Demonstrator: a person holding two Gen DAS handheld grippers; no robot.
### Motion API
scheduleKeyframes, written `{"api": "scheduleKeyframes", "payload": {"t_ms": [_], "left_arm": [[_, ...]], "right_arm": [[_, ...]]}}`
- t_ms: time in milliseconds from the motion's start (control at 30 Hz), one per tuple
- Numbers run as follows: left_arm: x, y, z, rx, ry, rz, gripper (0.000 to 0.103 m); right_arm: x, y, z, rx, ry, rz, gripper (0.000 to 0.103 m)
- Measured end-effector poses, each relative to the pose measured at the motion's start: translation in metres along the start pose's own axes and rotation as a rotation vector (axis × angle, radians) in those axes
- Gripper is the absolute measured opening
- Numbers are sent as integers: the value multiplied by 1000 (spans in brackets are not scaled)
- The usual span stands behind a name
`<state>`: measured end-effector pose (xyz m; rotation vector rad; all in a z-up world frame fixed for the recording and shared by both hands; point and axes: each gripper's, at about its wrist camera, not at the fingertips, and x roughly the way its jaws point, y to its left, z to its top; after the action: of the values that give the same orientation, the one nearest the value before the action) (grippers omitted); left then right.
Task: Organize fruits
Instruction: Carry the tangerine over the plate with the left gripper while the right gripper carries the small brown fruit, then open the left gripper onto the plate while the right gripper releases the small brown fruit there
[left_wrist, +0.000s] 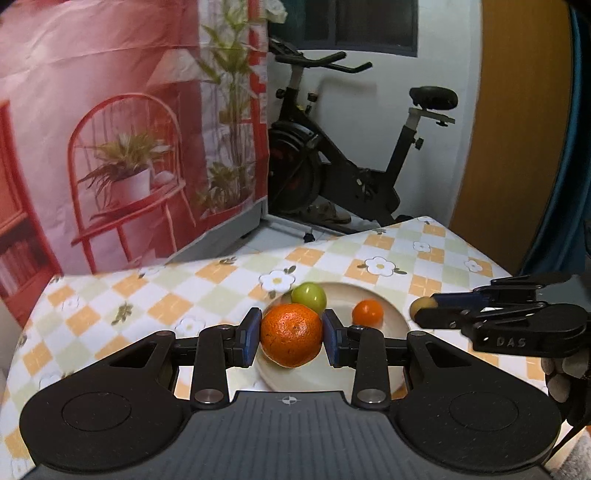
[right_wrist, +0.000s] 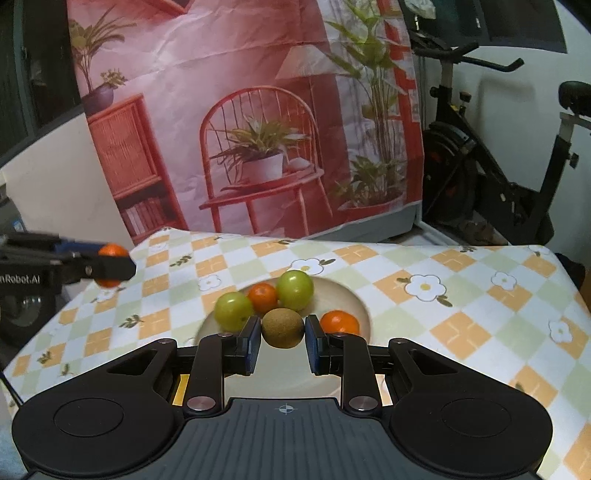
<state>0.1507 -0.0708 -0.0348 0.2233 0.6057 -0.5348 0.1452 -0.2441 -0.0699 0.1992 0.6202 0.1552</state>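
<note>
My left gripper (left_wrist: 291, 338) is shut on a large orange (left_wrist: 291, 335) and holds it over the near edge of a cream plate (left_wrist: 391, 317). A green fruit (left_wrist: 309, 296) and a small orange (left_wrist: 367, 313) lie on the plate. My right gripper (right_wrist: 281, 334) is shut on a brown kiwi (right_wrist: 283, 328) above the same plate (right_wrist: 347, 291), which holds two green fruits (right_wrist: 295, 289) (right_wrist: 233, 310) and two small oranges (right_wrist: 263, 297) (right_wrist: 340, 322). The right gripper also shows in the left wrist view (left_wrist: 424, 310), and the left gripper in the right wrist view (right_wrist: 110, 264).
The table (right_wrist: 461, 295) has a checked cloth with flowers. A red printed backdrop (right_wrist: 258, 129) hangs behind it. An exercise bike (left_wrist: 351, 155) stands behind the table at the right. The table's far edge lies close behind the plate.
</note>
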Motion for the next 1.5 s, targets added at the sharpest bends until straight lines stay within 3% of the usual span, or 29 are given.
{"api": "scheduleKeyframes", "payload": {"t_ms": [433, 733, 1000, 1500], "left_arm": [[105, -6, -9, 14, 234, -70, 37], [126, 5, -28, -7, 313, -61, 37], [134, 11, -38, -18, 343, -28, 37], [141, 5, -37, 47, 315, 19, 37]], "right_arm": [[67, -41, -5, 24, 154, -15, 23], [85, -39, -11, -13, 195, -6, 23], [99, -37, -12, -45, 217, -20, 23], [109, -38, -11, -81, 197, -65, 24]]}}
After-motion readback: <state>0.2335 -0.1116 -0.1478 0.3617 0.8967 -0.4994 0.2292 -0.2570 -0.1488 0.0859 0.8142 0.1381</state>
